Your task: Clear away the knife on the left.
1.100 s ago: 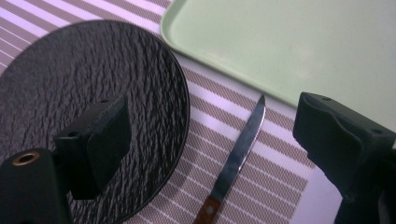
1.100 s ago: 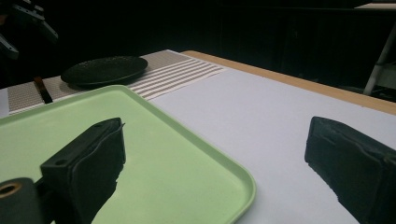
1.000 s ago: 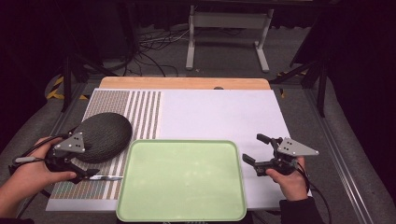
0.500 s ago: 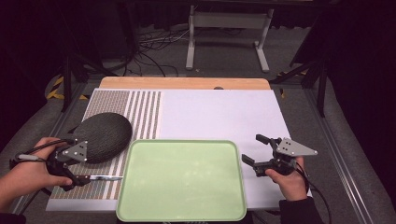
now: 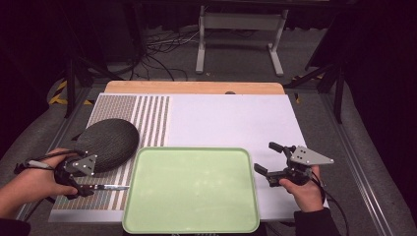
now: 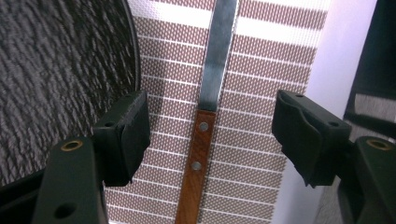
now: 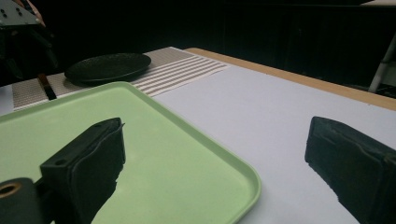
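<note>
My left tongs (image 6: 212,135) closing in around the knife's wooden handle (image 6: 195,163), pads not yet touching, knife (image 5: 105,187) flat on the striped mat (image 5: 147,115) beside what looks like a dark plate (image 5: 108,142), my right tongs (image 5: 275,160) wide, beside the green tray (image 5: 192,191).

Knife (image 6: 205,112) blade tip and handle end beyond left gripper view's edges

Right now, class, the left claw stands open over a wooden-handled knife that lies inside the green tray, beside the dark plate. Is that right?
Not quite. The knife lies on the striped mat, not inside the green tray. The left gripper view shows the mat under its wooden handle. The rest holds: the left claw stands open over it, jaws just closing and not touching, beside the dark plate.
</note>
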Demonstrator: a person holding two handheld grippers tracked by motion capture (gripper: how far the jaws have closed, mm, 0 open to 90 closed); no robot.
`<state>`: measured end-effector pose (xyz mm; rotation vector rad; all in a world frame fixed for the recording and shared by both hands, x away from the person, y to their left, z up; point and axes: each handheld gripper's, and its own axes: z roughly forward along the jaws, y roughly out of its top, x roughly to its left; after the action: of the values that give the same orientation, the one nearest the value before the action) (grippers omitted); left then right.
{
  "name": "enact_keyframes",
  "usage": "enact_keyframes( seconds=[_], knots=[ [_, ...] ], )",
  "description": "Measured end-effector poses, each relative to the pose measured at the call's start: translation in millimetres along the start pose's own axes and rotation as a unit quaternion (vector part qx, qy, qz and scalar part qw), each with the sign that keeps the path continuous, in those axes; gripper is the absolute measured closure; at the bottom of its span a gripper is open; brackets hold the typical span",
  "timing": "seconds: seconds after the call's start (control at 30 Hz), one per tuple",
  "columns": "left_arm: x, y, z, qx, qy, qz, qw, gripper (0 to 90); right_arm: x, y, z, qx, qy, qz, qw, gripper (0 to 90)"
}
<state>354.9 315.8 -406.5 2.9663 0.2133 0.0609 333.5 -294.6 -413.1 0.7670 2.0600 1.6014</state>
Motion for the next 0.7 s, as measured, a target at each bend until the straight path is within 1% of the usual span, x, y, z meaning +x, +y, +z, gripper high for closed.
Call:
enact_keyframes(
  seconds=[0.13,0.2,0.27,0.4,0.43,0.47,0.53,0.57,0.63,0.7],
  knots=[
    [3.4,-1.6,5.6,0.007,-0.012,0.012,0.9998,36.1,0.4,-0.1,0.4,0.001,0.000,-0.002,1.0000,5.9],
    [4.3,-2.3,8.4,0.012,-0.014,0.014,0.9997,38.3,0.4,-0.1,0.3,0.001,0.001,-0.001,1.0000,5.8],
    [5.3,-2.9,10.5,0.021,-0.013,0.015,0.9996,40.6,0.4,-0.2,0.3,0.000,0.001,-0.001,1.0000,5.8],
    [6.5,-2.4,13.7,0.046,-0.013,0.008,0.9988,45.6,0.9,-0.3,0.6,0.002,0.003,-0.002,1.0000,5.8],
    [7.3,-1.9,14.9,0.050,-0.014,0.014,0.9986,47.2,1.1,-0.5,0.9,0.003,0.004,-0.001,1.0000,5.8],
    [6.4,-1.8,15.8,0.056,-0.016,0.007,0.9983,48.6,1.1,-0.6,1.0,0.006,0.003,-0.002,1.0000,5.9],
    [7.2,-0.5,18.9,0.061,-0.018,0.012,0.9979,51.7,1.3,-0.7,1.3,0.007,0.005,-0.002,1.0000,5.9],
    [7.1,0.4,19.9,0.069,-0.017,0.013,0.9974,53.0,1.4,-0.8,1.6,0.006,0.007,-0.002,1.0000,5.9],
    [7.4,1.5,21.8,0.078,-0.015,0.016,0.9967,55.2,1.9,-0.9,1.9,0.006,0.009,-0.002,0.9999,5.9],
    [8.7,2.2,22.8,0.086,-0.014,0.023,0.9960,59.9,2.2,-0.9,2.0,0.006,0.011,-0.003,0.9999,5.9]
  ],
)
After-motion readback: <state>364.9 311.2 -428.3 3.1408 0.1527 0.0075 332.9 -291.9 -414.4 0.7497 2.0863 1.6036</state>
